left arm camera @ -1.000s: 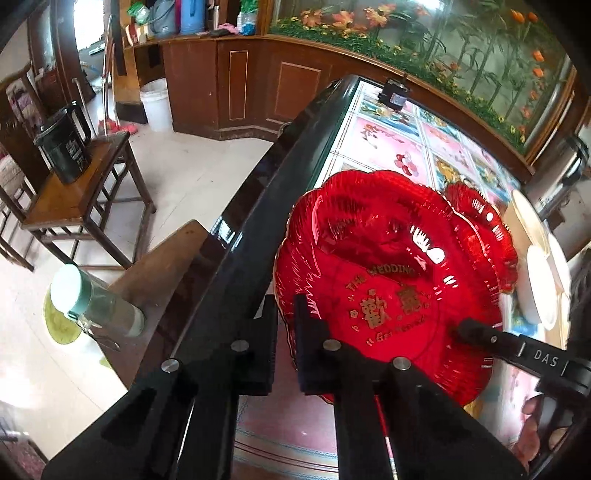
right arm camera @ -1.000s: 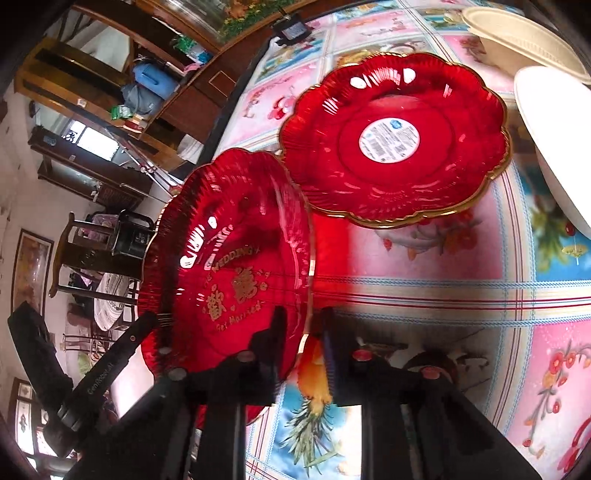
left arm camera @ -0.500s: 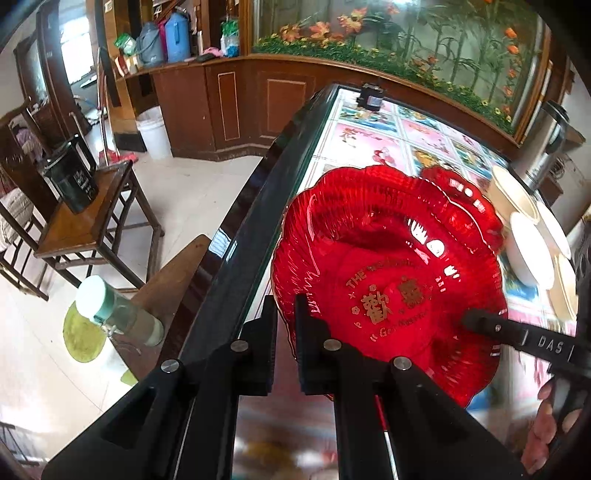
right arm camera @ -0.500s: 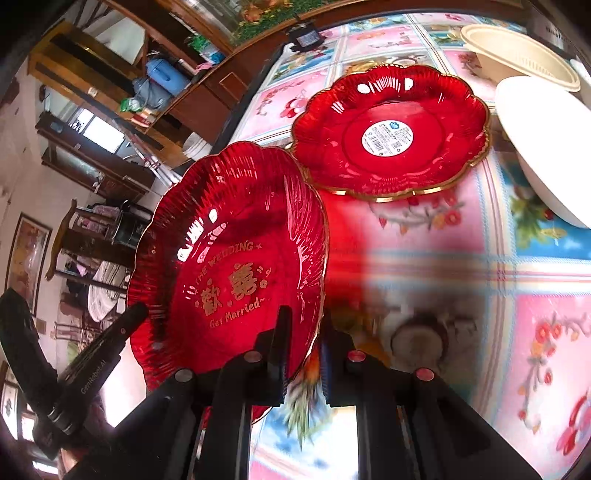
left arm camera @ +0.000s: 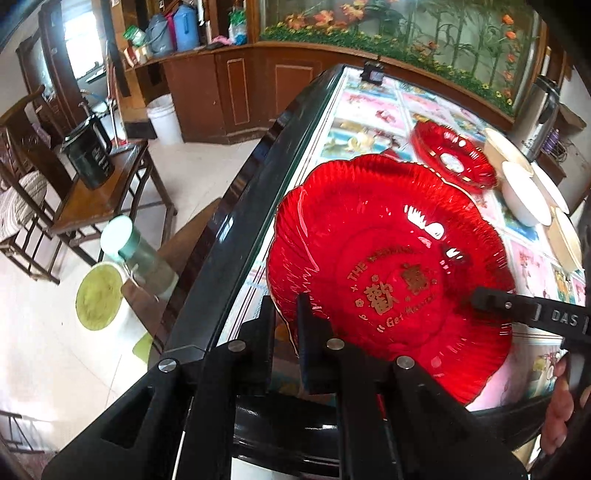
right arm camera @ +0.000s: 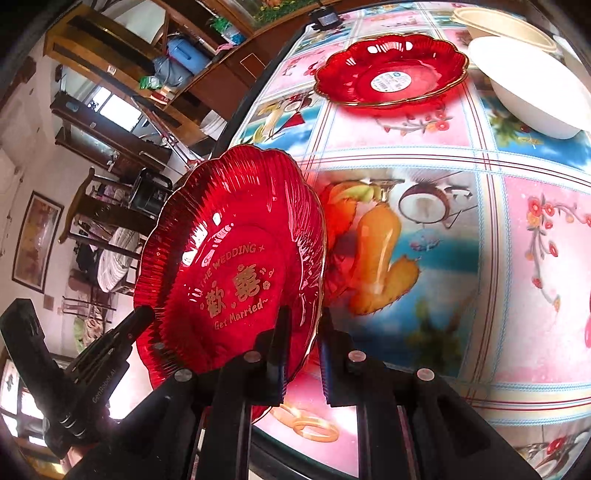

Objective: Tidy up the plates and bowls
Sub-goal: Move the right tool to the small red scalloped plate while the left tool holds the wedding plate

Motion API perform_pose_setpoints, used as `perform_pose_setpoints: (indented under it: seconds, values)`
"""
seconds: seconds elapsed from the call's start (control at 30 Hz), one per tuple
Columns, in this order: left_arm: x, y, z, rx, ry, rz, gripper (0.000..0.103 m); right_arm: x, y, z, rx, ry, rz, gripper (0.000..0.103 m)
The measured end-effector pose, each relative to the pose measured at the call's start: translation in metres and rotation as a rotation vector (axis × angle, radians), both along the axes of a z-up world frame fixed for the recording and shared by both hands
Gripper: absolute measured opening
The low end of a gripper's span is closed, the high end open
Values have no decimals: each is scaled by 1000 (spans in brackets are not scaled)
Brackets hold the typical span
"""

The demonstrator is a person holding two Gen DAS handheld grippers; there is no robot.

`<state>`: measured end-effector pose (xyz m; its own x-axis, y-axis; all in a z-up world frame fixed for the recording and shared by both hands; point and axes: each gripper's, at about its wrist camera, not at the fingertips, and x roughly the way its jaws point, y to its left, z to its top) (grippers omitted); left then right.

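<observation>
A red scalloped wedding plate (left arm camera: 391, 273) (right arm camera: 236, 266) with gold lettering is held tilted in the air above the near end of the table. My left gripper (left arm camera: 286, 314) is shut on its near-left rim. My right gripper (right arm camera: 303, 332) is shut on the opposite rim, and its finger shows in the left wrist view (left arm camera: 532, 314). A second red plate (right arm camera: 391, 70) (left arm camera: 450, 155) with a white sticker lies flat further along the table. A white bowl (right arm camera: 532, 85) and a cream bowl (right arm camera: 498, 22) sit beside it.
The table (right arm camera: 424, 236) has a colourful picture cloth and a black raised edge (left arm camera: 236, 229). Several white and cream bowls (left arm camera: 524, 192) line its right side. A metal kettle (left arm camera: 535, 107) stands at the far right. A stool with a bottle (left arm camera: 136, 254) stands left of the table.
Both grippers have lifted the wedding plate and pulled it back toward the near end of the table, away from the second red plate. Both still grip its rim.
</observation>
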<state>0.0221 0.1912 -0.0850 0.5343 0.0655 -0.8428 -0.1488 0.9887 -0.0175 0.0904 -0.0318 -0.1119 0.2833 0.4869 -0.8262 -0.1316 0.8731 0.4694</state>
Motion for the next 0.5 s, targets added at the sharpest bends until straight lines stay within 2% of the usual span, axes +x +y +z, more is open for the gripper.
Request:
perform_pose_setpoints:
  seconds: [0.07,0.13,0.2,0.23,0.37,0.43,0.5]
  values:
    - [-1,-2,-2,-10,-8,10,11,-1,2,-1,-4,-6,5,15]
    - [-2,-3,-2,-20,2,16,17,-1,0,-1,19,-18,8,20]
    - [-9,0,-1,-31,10,26,34,-2,-7,3,44,-17,7,24]
    - [-15,1,1,-35,1,29,38,-2,-10,8,48,-30,7,26]
    - [-44,12,30,8,-107,55,54,-8,-32,33,51,-112,7,30]
    - [-55,17,46,33,-179,70,58,-7,-51,47,59,-150,-33,37]
    - [-62,23,64,48,-245,89,67,-1,-69,59,75,-175,-76,44]
